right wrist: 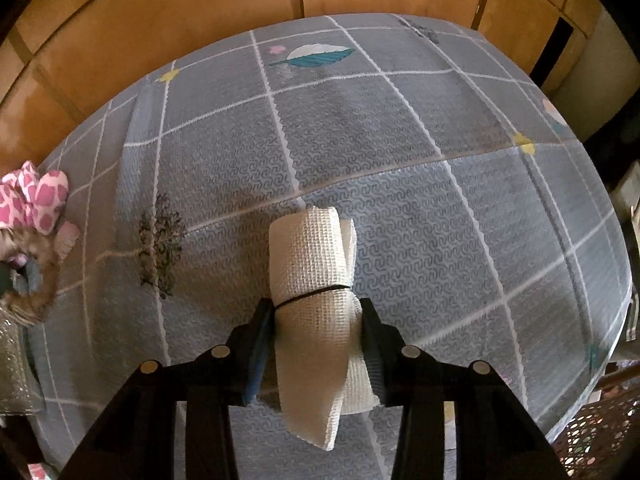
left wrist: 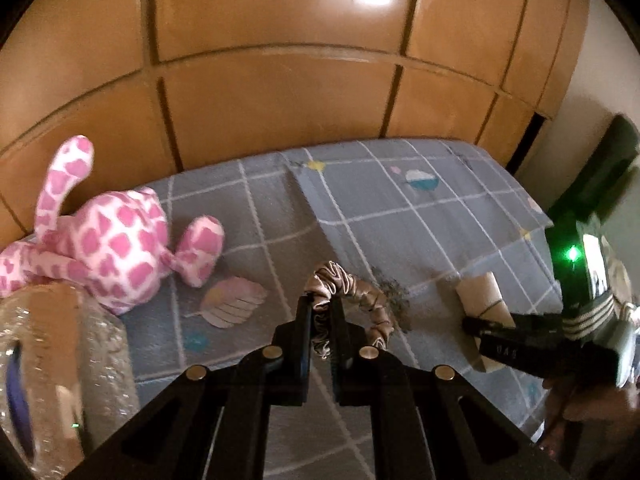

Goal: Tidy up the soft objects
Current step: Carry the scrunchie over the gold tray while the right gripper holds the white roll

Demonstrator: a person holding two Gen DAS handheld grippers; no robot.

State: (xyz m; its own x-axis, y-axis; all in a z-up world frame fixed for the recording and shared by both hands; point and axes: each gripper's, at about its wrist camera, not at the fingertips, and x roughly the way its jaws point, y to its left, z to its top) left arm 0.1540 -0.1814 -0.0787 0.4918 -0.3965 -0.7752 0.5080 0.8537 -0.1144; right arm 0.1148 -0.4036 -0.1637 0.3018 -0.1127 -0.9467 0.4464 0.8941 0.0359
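My left gripper (left wrist: 321, 304) is shut on a beige satin scrunchie (left wrist: 352, 286), which hangs just above the grey checked bed cover (left wrist: 400, 220). My right gripper (right wrist: 316, 312) is shut on a white waffle-weave cloth roll (right wrist: 308, 248) tied with a thin black band; its pads press both sides of the roll's near end. In the left wrist view that roll (left wrist: 478, 292) lies at the right, on the cover. A pink-and-white spotted plush toy (left wrist: 112, 248) lies at the far left of the bed, and its feet (right wrist: 36, 200) show in the right wrist view.
A padded brown headboard wall (left wrist: 280, 80) runs behind the bed. A clear bubble-wrap bag (left wrist: 60, 360) sits at the near left. A perforated basket (right wrist: 600, 432) stands off the bed's right corner. The cover (right wrist: 360, 140) has leaf prints and a dark patch (right wrist: 160, 240).
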